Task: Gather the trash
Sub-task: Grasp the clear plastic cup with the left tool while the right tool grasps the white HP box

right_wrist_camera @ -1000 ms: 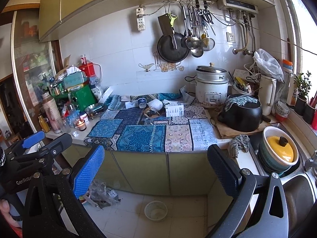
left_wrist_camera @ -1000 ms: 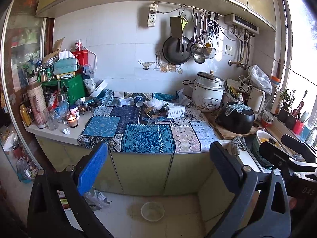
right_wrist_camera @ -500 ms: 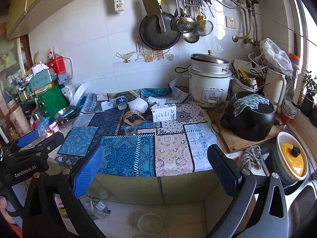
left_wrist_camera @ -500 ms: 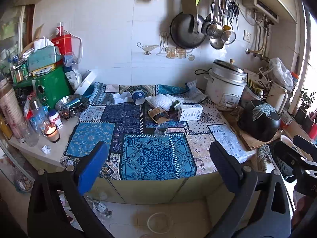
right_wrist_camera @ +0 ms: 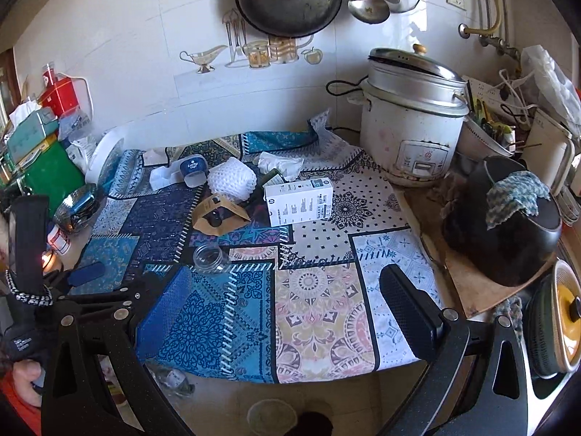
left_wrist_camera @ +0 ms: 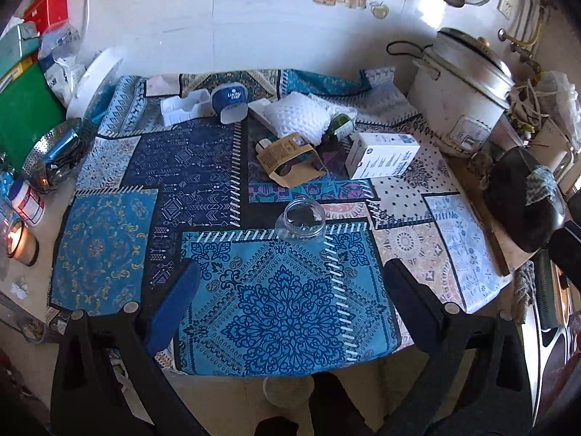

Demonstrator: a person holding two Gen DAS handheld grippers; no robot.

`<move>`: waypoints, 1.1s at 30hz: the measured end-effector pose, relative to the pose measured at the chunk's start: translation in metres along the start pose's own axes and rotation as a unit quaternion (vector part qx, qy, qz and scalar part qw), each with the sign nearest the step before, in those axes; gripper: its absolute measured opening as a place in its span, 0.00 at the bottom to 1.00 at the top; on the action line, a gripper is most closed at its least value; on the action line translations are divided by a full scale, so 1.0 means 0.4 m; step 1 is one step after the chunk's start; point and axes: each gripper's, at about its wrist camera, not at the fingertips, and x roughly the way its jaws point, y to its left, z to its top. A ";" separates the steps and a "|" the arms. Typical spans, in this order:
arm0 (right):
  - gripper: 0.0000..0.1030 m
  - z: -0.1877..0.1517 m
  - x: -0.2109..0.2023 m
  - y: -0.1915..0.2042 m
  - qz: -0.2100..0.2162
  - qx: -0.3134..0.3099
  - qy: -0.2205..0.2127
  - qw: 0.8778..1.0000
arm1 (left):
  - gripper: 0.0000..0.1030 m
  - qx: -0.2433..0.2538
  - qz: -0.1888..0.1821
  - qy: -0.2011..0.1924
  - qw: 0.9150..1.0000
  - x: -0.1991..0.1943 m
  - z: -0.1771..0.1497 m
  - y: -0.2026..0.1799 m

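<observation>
Trash lies on the patchwork cloth (left_wrist_camera: 279,309): a small clear glass jar (left_wrist_camera: 300,221), a brown paper wrapper (left_wrist_camera: 287,160), a white box (left_wrist_camera: 381,155), white foam netting (left_wrist_camera: 297,118), a blue "lucky cup" tub (left_wrist_camera: 232,103) and a white plastic tray (left_wrist_camera: 181,109). My left gripper (left_wrist_camera: 290,305) is open and empty, over the counter's front edge, the jar just beyond it. My right gripper (right_wrist_camera: 290,312) is open and empty, right of the jar (right_wrist_camera: 208,257); the box (right_wrist_camera: 298,203) and the wrapper (right_wrist_camera: 218,214) lie beyond. The left gripper also shows in the right wrist view (right_wrist_camera: 87,272).
A white rice cooker (right_wrist_camera: 410,123) stands at the back right, a black pot (right_wrist_camera: 508,225) on a wooden board beside it. A lit candle (left_wrist_camera: 16,241), jars and a steel strainer (left_wrist_camera: 54,156) crowd the left. A pan (right_wrist_camera: 287,0) and ladles hang on the wall.
Both grippers have moved forward and down toward the counter; the cloth and trash now fill the views. Both stay open and empty.
</observation>
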 end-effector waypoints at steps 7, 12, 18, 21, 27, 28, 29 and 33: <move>1.00 0.102 0.193 -0.057 0.032 -0.038 0.052 0.997 | 0.96 -0.025 0.026 0.058 0.998 0.192 0.047 -0.025; 1.00 0.159 0.329 -0.098 0.051 -0.050 0.088 0.994 | 0.91 -0.056 0.050 0.096 0.993 0.307 0.070 -0.035; 1.00 0.221 0.488 -0.129 0.075 -0.046 0.132 0.987 | 0.85 -0.087 0.069 0.120 0.987 0.376 0.075 -0.033; 1.00 0.253 0.534 -0.129 0.075 -0.071 0.135 0.985 | 0.80 -0.096 0.070 0.125 0.985 0.392 0.079 -0.032; 1.00 0.306 0.604 -0.094 0.100 -0.140 0.155 0.973 | 0.62 -0.102 0.053 0.127 0.985 0.414 0.094 -0.018; 1.00 0.308 0.612 -0.085 0.110 -0.151 0.158 0.970 | 0.62 -0.104 0.053 0.125 0.985 0.416 0.097 -0.014; 1.00 0.311 0.618 -0.074 0.121 -0.164 0.162 0.966 | 0.62 -0.107 0.053 0.125 0.985 0.418 0.101 -0.013; 1.00 0.317 0.641 -0.046 0.146 -0.216 0.179 0.949 | 0.62 -0.115 0.053 0.125 0.984 0.422 0.109 -0.016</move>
